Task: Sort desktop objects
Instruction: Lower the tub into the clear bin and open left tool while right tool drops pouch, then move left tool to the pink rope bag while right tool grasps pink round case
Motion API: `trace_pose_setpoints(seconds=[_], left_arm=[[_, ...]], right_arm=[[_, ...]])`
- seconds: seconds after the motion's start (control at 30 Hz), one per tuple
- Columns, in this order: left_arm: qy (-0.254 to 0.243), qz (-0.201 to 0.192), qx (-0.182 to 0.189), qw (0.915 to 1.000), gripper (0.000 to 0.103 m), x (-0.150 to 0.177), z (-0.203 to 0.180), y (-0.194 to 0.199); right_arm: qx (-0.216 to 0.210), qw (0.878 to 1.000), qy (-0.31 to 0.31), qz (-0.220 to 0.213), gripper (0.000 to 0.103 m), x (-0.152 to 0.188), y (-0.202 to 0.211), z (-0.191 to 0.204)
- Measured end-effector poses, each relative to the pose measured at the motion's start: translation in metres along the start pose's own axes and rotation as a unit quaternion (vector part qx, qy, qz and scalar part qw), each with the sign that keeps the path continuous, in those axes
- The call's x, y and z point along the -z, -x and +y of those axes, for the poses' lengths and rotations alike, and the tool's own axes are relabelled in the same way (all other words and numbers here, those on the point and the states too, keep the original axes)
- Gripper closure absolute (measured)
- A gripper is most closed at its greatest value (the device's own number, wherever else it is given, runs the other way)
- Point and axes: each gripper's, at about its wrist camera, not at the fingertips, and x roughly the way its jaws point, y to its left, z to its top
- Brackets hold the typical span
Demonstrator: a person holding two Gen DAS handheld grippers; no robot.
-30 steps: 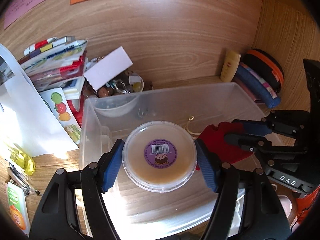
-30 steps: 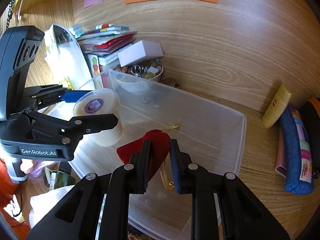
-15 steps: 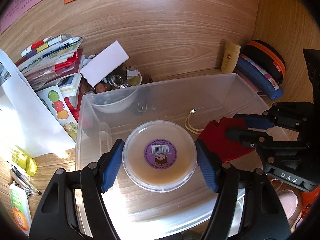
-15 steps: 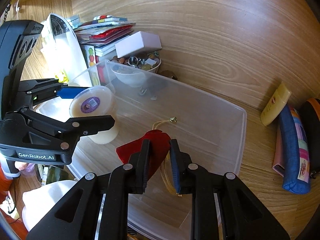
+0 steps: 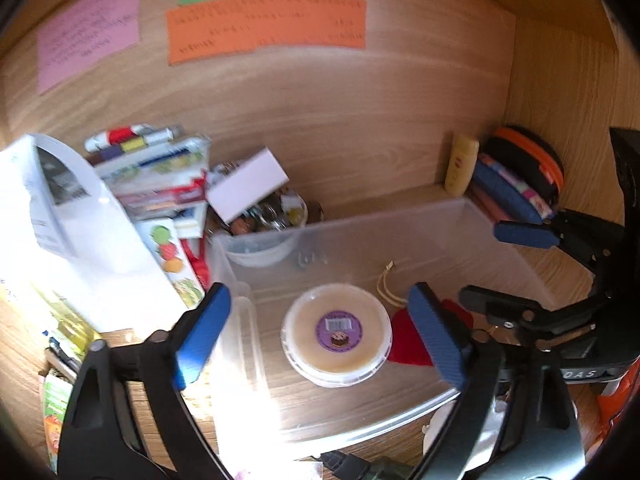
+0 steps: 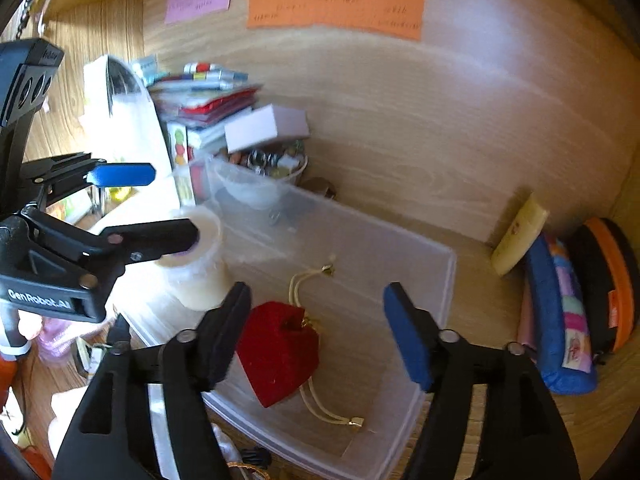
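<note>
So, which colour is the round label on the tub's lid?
Purple, with a white barcode, on the tub's lid; left wrist view shows it best.

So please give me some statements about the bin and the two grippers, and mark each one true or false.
1. The round tub stands inside the clear bin. True.
2. The left gripper squeezes the tub. False: its fingers are opening, clear of it.
3. The red pouch lies in the bin. True.
4. The right gripper pinches the pouch. False: its fingers are opening, and the pouch lies loose by the left one.
5. The bin holds the yellow tube. False: it leans on the wall outside.
</note>
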Motion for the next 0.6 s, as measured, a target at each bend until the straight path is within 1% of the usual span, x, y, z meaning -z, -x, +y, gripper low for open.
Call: trace_pose_setpoints(seconds=[0.1, 0.13, 0.2, 0.23, 0.33, 0.4, 0.5, 0.6], left_arm=[[0.001, -0.013, -0.011, 0.9999, 0.005, -0.002, 0.002, 0.013], [-0.001, -0.017, -0.016, 0.9997, 0.004, -0.002, 0.003, 0.018], [-0.009, -0.026, -0.029, 0.9992, 0.003, -0.001, 0.003, 0.028], [-0.014, -0.031, -0.036, 0.9988, 0.003, 0.000, 0.002, 0.034], [-0.019, -0.045, -0.049, 0.9976, 0.003, 0.005, 0.003, 0.050], [-0.012, -0.052, -0.043, 0.9976, 0.003, 0.009, 0.007, 0.059], [0.003, -0.056, -0.022, 0.9982, 0.001, 0.015, 0.014, 0.075], [0.008, -0.068, -0.026, 0.9973, 0.001, 0.022, 0.013, 0.089]], right_arm=[[0.005, 1.000, -0.006, -0.018, 0.028, -0.005, 0.016, -0.002], [0.008, 1.000, -0.007, -0.025, 0.023, -0.006, 0.022, -0.002], [0.021, 0.999, -0.012, -0.040, 0.017, -0.006, 0.035, -0.001], [0.028, 0.998, -0.013, -0.051, 0.016, -0.005, 0.043, 0.000], [0.033, 0.997, -0.013, -0.063, 0.015, 0.000, 0.061, -0.001], [0.030, 0.997, -0.019, -0.067, 0.013, 0.005, 0.069, -0.003], [0.022, 0.997, -0.033, -0.070, 0.008, 0.015, 0.084, -0.007], [0.021, 0.996, -0.048, -0.074, 0.007, 0.027, 0.097, -0.012]])
